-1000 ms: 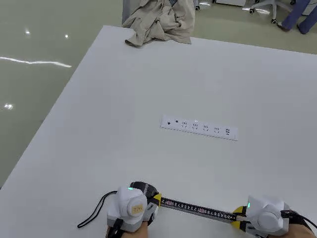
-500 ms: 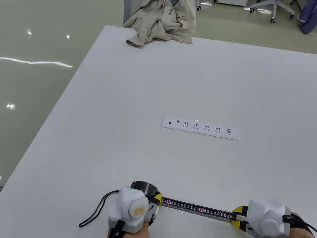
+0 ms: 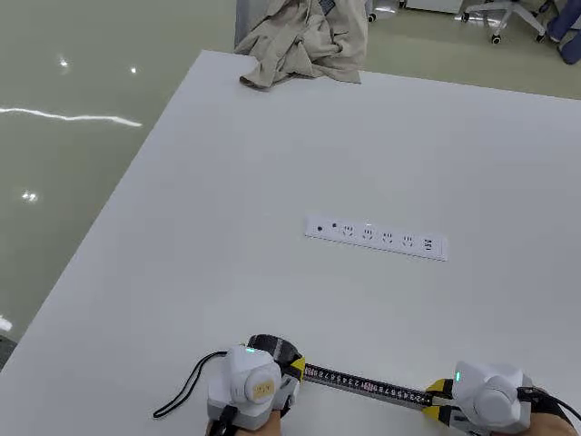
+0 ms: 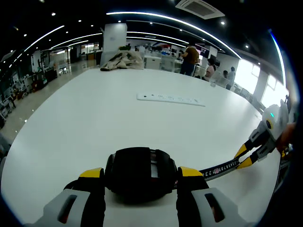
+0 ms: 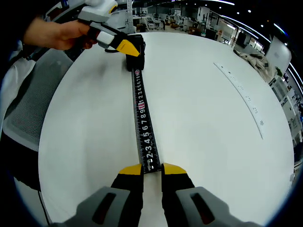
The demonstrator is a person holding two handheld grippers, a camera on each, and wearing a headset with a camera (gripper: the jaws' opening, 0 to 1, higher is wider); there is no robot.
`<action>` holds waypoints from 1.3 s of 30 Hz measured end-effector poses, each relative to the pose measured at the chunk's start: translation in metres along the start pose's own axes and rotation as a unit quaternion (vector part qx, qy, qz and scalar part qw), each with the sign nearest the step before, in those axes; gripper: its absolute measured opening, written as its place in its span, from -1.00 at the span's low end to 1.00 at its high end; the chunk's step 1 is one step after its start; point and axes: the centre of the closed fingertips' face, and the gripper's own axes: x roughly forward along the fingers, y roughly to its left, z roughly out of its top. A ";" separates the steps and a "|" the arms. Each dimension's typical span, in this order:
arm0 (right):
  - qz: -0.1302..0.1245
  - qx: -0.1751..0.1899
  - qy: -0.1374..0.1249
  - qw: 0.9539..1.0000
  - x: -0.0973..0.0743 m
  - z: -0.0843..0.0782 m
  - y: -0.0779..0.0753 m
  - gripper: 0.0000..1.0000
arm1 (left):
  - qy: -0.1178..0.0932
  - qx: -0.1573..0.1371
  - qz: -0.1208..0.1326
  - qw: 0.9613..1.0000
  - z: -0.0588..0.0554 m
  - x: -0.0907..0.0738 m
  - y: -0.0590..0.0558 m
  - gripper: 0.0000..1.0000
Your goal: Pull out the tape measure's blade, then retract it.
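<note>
A black tape measure case sits on the white table, and my left gripper is shut on it. In the head view the case lies near the front edge with the left gripper over it. The dark blade runs right from the case, flat along the table. My right gripper is shut on the blade's end hook; the blade stretches away to the case. The right gripper sits at the front right. A black wrist strap trails left of the case.
A white power strip lies across the middle of the table. A crumpled beige cloth rests at the far edge. The table's left edge drops to a shiny floor. Office chairs stand far back right.
The whole head view has shifted a little, so the camera moved. The blade's exposed length between the two grippers looks about the same; both stay shut.
</note>
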 end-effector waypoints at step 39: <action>0.015 -0.005 -0.021 1.000 0.025 0.046 0.008 -0.74 | 0.005 0.004 -0.002 1.000 0.000 0.000 -0.001 0.16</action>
